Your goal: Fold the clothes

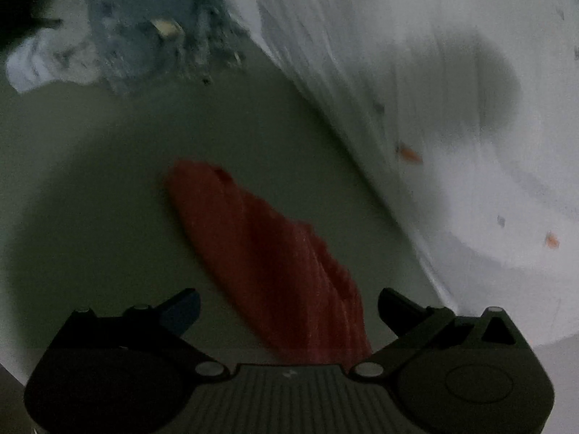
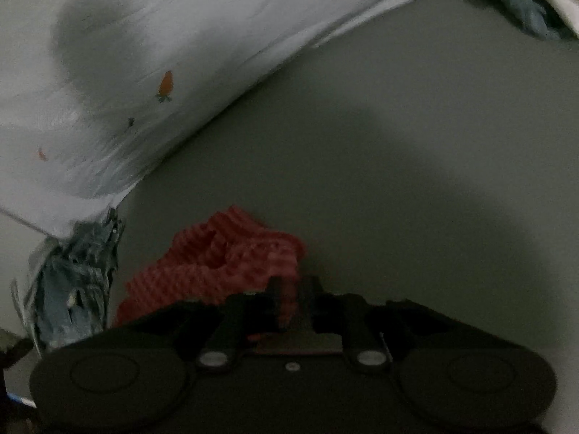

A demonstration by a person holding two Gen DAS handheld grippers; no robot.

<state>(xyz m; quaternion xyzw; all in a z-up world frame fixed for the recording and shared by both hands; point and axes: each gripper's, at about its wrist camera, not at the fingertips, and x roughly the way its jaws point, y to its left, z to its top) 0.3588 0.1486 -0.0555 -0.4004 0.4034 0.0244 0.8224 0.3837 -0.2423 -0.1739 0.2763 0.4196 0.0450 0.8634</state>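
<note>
Red ribbed cloth (image 2: 217,264) is pinched in our right gripper (image 2: 289,289); left gripper (image 1: 287,311) gapes wide over it; thin bite, so we reckon it slips.

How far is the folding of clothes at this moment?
Early. No folded piece shows. In hand: the right claw is shut on the red garment; the left claw is open over it. Left: the blue-grey pile lies crumpled.
</note>
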